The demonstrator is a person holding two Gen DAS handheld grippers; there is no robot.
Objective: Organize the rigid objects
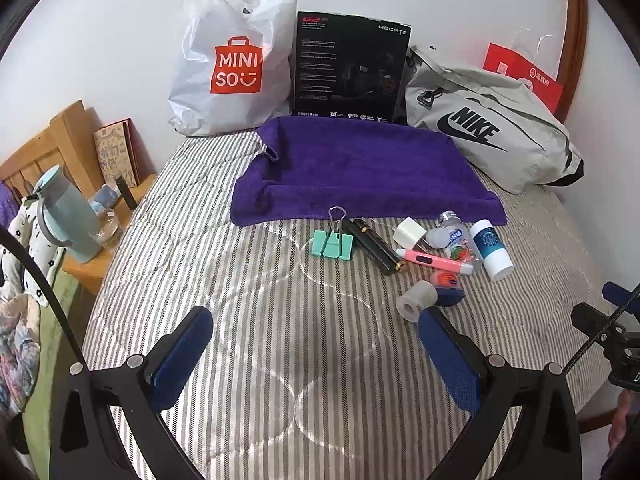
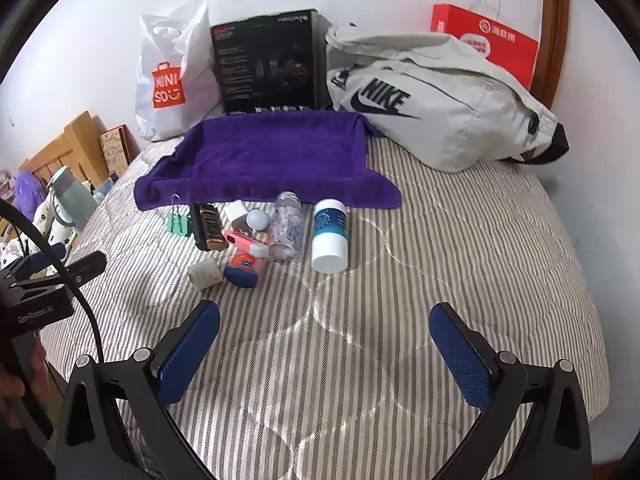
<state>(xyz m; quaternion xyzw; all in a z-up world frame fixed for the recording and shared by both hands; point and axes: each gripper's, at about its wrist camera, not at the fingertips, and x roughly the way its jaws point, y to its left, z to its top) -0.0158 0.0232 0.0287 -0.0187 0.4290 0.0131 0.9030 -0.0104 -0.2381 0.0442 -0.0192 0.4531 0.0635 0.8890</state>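
Note:
A purple towel (image 1: 360,168) (image 2: 276,156) lies spread on the striped bed. In front of it sits a cluster of small items: a green binder clip (image 1: 333,242) (image 2: 179,223), a black case (image 1: 376,246) (image 2: 208,226), a pink pen (image 1: 434,260) (image 2: 244,242), a clear bottle (image 1: 458,240) (image 2: 287,226), a white-and-blue tube (image 1: 491,249) (image 2: 329,235), a tape roll (image 1: 416,302) (image 2: 205,274) and a blue tin (image 2: 242,268). My left gripper (image 1: 316,330) is open, below the cluster. My right gripper (image 2: 326,322) is open, empty, near the tube.
A white shopping bag (image 1: 236,60), a black box (image 1: 352,68), a grey Nike bag (image 1: 488,124) (image 2: 440,100) and a red paper bag (image 2: 486,40) line the wall. A wooden nightstand (image 1: 86,268) with a teal flask (image 1: 66,216) stands left of the bed.

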